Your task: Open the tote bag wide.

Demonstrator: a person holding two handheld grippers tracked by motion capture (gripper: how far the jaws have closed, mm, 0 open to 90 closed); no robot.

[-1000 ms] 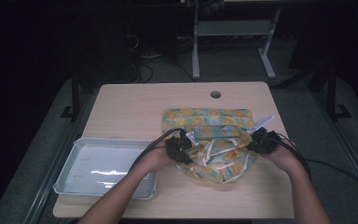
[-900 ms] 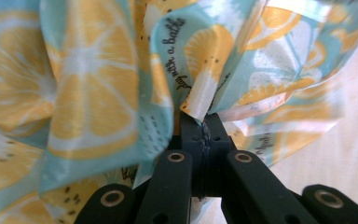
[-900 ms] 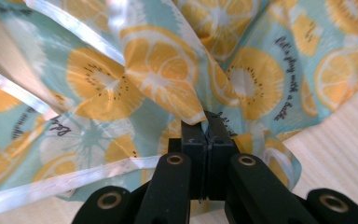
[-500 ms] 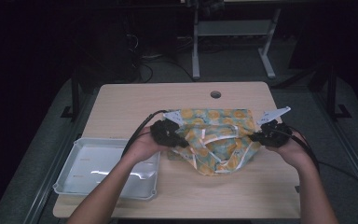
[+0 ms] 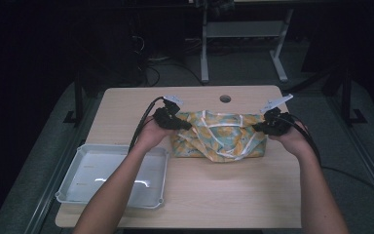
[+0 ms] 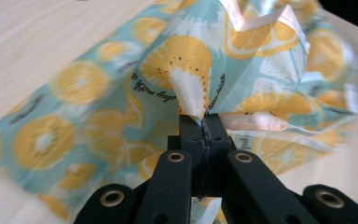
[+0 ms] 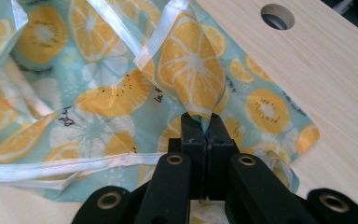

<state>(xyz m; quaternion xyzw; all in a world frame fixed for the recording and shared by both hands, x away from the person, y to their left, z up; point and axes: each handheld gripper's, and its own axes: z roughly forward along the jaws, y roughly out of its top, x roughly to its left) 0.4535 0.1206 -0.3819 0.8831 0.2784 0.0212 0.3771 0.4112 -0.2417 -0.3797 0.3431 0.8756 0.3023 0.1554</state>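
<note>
Both sets of jaws pinched tight on fruit-print cloth (image 5: 217, 139), L gripper (image 5: 184, 126) & R gripper (image 5: 259, 128) at opposite ends, stretched over bench (image 5: 204, 195).

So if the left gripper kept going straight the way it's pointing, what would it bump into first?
Probably more of the citrus-print cloth: the left gripper is shut on a fold of it, and the rest bunches ahead of the jaws, over the table.
</note>
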